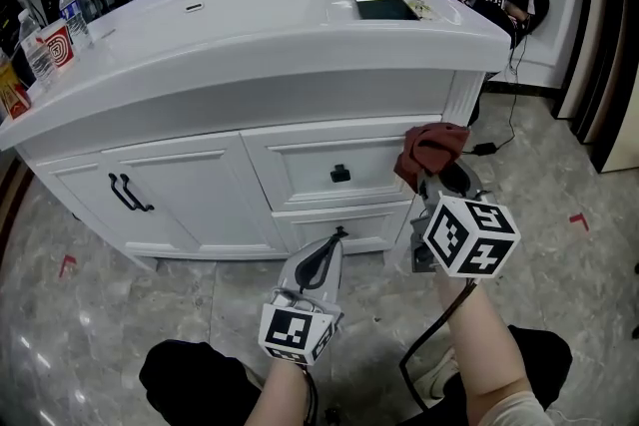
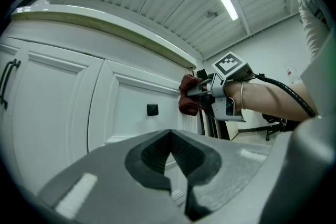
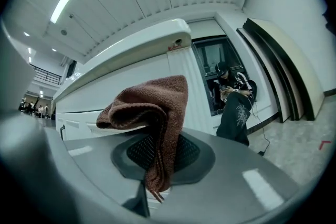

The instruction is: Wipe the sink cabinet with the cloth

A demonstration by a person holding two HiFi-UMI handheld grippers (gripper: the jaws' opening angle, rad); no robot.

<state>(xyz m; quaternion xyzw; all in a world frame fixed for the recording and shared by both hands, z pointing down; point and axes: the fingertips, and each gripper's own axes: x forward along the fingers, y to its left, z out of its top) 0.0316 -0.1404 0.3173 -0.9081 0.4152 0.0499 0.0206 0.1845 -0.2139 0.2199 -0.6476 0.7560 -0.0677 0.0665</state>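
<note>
Looking down from my head, my right hand-held gripper point(image 1: 429, 177) holds the reddish-brown cloth point(image 1: 431, 147) at the upper right corner of the white sink cabinet point(image 1: 190, 185). The cloth hides the jaw tips. My left hand-held gripper point(image 1: 337, 234) points at the drawers, and its jaws are hard to read from above. The left gripper view shows those jaws together on nothing, and the cloth at the fluted corner post. The right gripper view shows its jaws clamped on the cloth, which folds over them, and a seated person point(image 3: 233, 99) beyond the cabinet.
</note>
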